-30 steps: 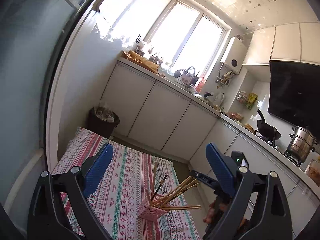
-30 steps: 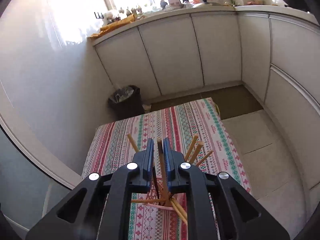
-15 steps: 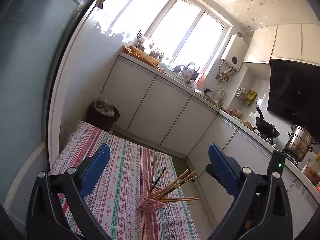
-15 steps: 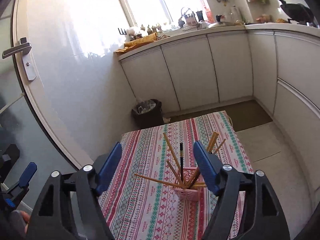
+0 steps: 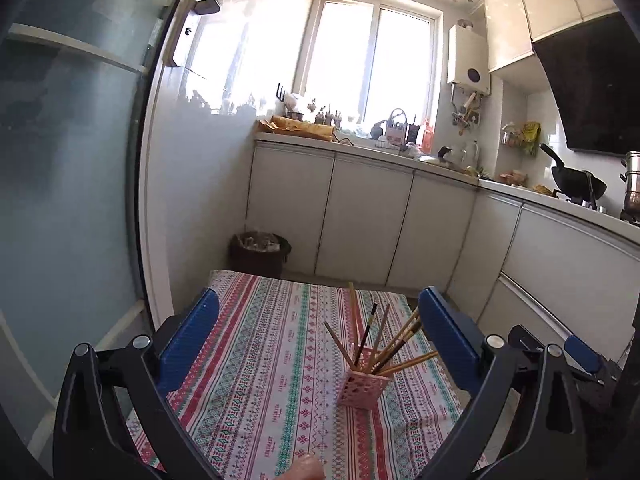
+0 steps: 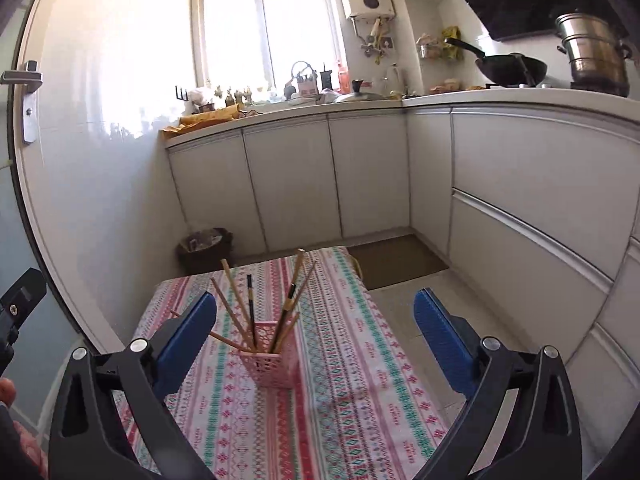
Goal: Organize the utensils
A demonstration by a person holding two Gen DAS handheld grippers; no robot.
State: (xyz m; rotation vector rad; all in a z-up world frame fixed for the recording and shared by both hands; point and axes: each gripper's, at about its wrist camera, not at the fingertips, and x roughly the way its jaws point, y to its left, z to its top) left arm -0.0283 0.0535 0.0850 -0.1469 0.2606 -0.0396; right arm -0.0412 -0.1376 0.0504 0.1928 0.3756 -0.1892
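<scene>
Both grippers, left [image 5: 320, 344] and right [image 6: 316, 336], hung spread wide and empty above the striped patterned tablecloth [image 6: 344, 392]. Between their pads stood the pink perforated plastic holder [image 6: 269, 364], wooden chopsticks [image 6: 240, 312] fanned upright inside, apparently gathered there to keep them tidy.

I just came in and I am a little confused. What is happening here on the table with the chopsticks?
A person holds a claw in each hand, sorting utensils in a kitchen. The left claw and the right claw are both open and empty, held above the table with its patterned cloth. The chopsticks stand leaning in different directions inside a pink holder on the cloth. No loose chopsticks are visible on the table, so the sorting looks finished or nearly so.
</scene>
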